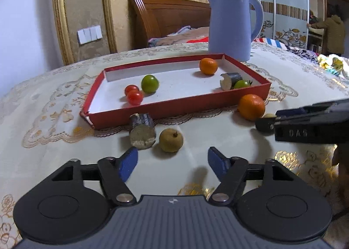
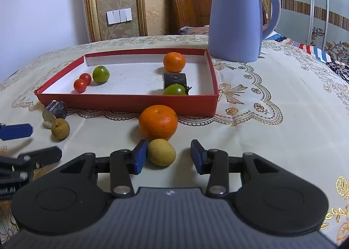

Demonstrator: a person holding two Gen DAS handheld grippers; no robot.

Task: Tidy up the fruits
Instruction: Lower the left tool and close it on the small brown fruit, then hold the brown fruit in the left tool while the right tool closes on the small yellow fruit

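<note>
1. Red cardboard tray (image 2: 130, 101) sits mid-frame on the embroidered tablecloth (image 2: 272, 140) in my right wrist view, with a blue kettle (image 2: 235, 20) standing behind its far right corner.
2. Inside the tray I count two red cherry tomatoes (image 2: 82, 82) touching each other at the left, a green tomato (image 2: 100, 74) just beside them, a small orange (image 2: 174, 62) toward the back right, a dark sugarcane piece (image 2: 175, 79) in front of it, and a second green tomato (image 2: 175, 90) against the near wall.
3. Outside the tray, a larger orange (image 2: 158, 122) rests on the cloth just in front of the near wall.
4. My right gripper (image 2: 167, 156) is low in the frame with its jaws apart around a yellowish longan (image 2: 161, 152); the left blue pad (image 2: 139, 157) touches the fruit, while the right pad stands clear of it (so nothing is clamped).
5. My left gripper (image 1: 172, 161) sits at the bottom of the left wrist view, jaws apart and nothing between them.
6. Just ahead of it lie a brown longan (image 1: 171, 140) and a second sugarcane piece (image 1: 142, 132), side by side, the cane just beside the tray's near wall (I cannot tell whether it touches).
7. At the far upper right of the left view, a person (image 1: 331, 35) stands by the wardrobe (image 1: 283, 9).
</note>
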